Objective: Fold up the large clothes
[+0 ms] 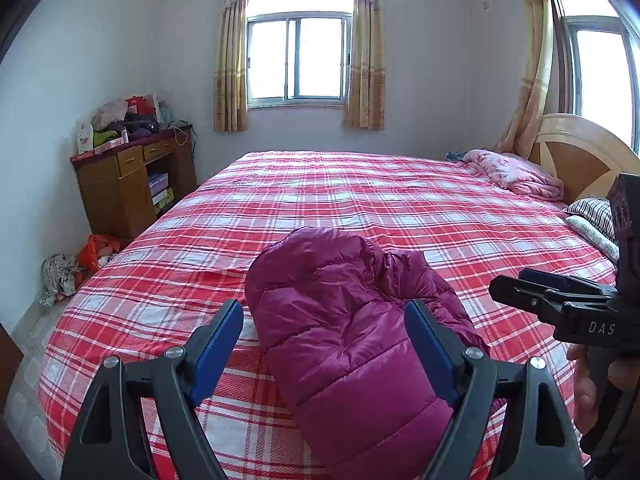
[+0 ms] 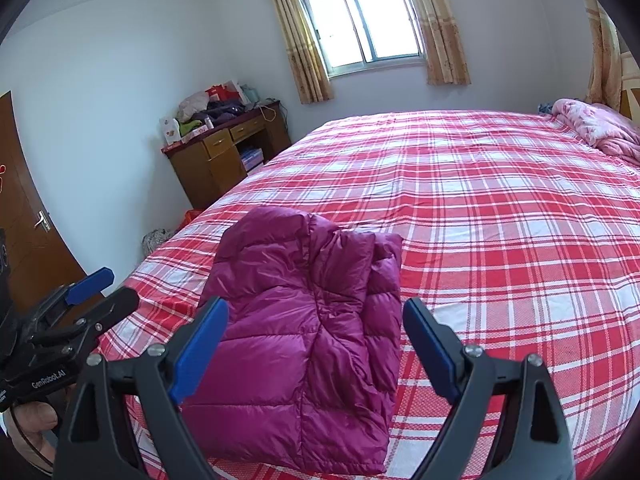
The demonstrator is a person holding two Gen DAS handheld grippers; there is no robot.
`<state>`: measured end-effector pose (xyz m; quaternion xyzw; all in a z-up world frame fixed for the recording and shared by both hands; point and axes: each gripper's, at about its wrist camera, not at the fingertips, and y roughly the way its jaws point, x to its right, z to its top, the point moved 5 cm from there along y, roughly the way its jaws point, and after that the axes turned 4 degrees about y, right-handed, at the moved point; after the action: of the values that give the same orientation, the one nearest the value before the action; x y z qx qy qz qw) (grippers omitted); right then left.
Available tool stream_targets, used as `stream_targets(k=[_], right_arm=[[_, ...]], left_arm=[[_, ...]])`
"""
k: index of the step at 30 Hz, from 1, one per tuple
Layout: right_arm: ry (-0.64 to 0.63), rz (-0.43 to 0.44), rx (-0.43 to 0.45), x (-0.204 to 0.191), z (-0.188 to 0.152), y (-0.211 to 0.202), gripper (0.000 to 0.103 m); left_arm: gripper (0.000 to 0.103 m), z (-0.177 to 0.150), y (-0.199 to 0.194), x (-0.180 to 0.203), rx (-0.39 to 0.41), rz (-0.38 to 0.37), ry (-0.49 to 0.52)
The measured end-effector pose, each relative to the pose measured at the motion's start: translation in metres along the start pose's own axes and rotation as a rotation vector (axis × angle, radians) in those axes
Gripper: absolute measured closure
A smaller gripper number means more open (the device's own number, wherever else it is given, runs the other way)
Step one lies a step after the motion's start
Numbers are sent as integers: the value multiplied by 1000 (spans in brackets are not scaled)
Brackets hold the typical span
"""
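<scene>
A magenta quilted puffer jacket (image 1: 340, 320) lies folded in a compact bundle on the near part of the bed; it also shows in the right wrist view (image 2: 304, 340). My left gripper (image 1: 324, 312) is open and empty, held above the jacket's near end. My right gripper (image 2: 316, 312) is open and empty, also above the jacket. The right gripper appears in the left wrist view (image 1: 516, 280) at the right. The left gripper appears in the right wrist view (image 2: 108, 284) at the left. Neither touches the fabric.
The bed has a red and white plaid cover (image 1: 360, 200). A pink blanket (image 1: 512, 172) and striped pillows (image 1: 592, 212) lie by the wooden headboard (image 1: 580, 152). A cluttered wooden desk (image 1: 128, 176) stands at the left wall. Bags (image 1: 80, 264) lie on the floor.
</scene>
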<state>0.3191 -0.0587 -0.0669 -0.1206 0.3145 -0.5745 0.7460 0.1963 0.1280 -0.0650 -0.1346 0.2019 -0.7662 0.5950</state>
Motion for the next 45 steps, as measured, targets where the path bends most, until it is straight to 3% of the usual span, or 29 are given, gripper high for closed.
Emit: stream_targets(k=[45], right_arm=[[17, 5, -7, 3, -7, -2, 12]], left_arm=[[19, -5, 6, -7, -10, 53, -42]])
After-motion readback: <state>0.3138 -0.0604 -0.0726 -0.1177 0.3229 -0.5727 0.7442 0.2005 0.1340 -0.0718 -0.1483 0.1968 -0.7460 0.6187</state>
